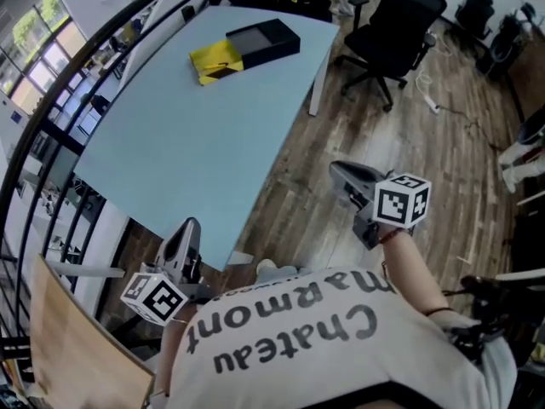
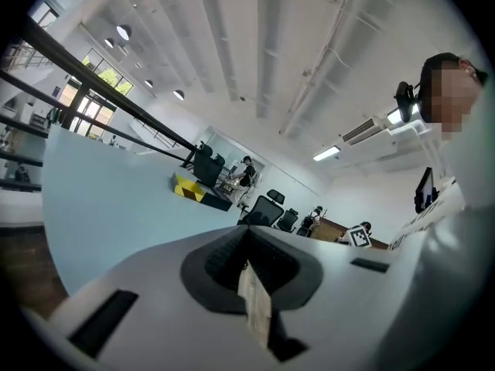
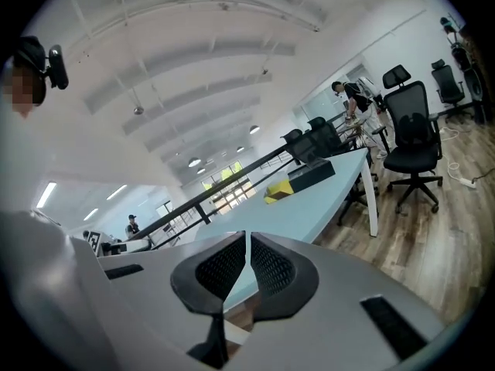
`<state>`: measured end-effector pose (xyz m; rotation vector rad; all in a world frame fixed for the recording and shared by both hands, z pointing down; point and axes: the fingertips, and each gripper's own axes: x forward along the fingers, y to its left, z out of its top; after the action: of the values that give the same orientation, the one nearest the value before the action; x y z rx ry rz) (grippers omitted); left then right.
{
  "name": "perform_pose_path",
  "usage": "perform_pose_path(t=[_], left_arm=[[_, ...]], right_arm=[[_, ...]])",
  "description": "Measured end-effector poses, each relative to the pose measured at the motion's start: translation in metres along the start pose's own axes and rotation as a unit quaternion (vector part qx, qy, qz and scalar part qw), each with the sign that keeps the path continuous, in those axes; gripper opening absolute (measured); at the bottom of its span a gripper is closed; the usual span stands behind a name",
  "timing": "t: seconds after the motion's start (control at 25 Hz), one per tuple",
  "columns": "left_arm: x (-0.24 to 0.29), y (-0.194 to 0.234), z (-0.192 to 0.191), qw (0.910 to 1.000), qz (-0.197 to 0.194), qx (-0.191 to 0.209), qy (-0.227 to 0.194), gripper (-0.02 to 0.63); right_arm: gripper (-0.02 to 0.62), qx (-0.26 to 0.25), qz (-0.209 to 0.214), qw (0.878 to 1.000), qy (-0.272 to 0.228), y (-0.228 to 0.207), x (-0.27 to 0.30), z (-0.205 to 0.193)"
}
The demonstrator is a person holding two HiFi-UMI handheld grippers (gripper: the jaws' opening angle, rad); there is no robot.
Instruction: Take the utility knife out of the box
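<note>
A black and yellow box (image 1: 247, 48) lies at the far end of the pale blue table (image 1: 187, 143); no utility knife shows anywhere. The same box appears small and distant in the left gripper view (image 2: 193, 189) and in the right gripper view (image 3: 302, 178). My left gripper (image 1: 189, 228) hangs off the table's near corner, close to the person's body, its jaws pressed together on nothing (image 2: 247, 234). My right gripper (image 1: 339, 170) is held over the wooden floor to the right of the table, jaws also together and empty (image 3: 247, 242).
A black office chair (image 1: 393, 22) stands beyond the table's far right corner. A dark railing (image 1: 51, 109) runs along the table's left side. A light wooden panel (image 1: 64, 348) is at the bottom left. Cables and a power strip (image 1: 430, 100) lie on the floor.
</note>
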<state>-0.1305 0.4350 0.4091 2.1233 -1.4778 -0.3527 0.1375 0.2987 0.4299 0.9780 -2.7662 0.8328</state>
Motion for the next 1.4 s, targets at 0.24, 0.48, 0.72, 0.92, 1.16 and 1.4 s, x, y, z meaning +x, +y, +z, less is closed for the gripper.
perform_pose_path(t=[0.24, 0.48, 0.72, 0.92, 1.16, 1.4], left_arm=[[0.024, 0.025, 0.039, 0.9998, -0.019, 0.007, -0.001, 0.002], [0.042, 0.063, 0.031, 0.9992, -0.019, -0.032, 0.015, 0.002], [0.054, 0.077, 0.020, 0.9981, -0.018, -0.053, 0.024, 0.002], [0.069, 0.090, 0.026, 0.9979, -0.006, -0.060, 0.024, 0.002], [0.104, 0.115, 0.053, 0.9982, 0.037, -0.043, -0.020, 0.002], [0.159, 0.131, 0.079, 0.9920, 0.078, -0.067, -0.074, 0.002]], right_arm=[[0.046, -0.017, -0.001, 1.000, 0.006, 0.017, 0.037, 0.015], [0.046, -0.035, -0.024, 0.999, 0.016, 0.012, 0.053, 0.011], [0.046, -0.017, -0.027, 0.998, 0.046, 0.000, 0.073, 0.000], [0.046, -0.026, -0.010, 0.997, 0.069, -0.006, 0.106, 0.006], [0.046, -0.053, 0.035, 0.993, 0.103, -0.028, 0.156, 0.028], [0.046, -0.097, 0.095, 0.981, 0.138, -0.059, 0.217, 0.084]])
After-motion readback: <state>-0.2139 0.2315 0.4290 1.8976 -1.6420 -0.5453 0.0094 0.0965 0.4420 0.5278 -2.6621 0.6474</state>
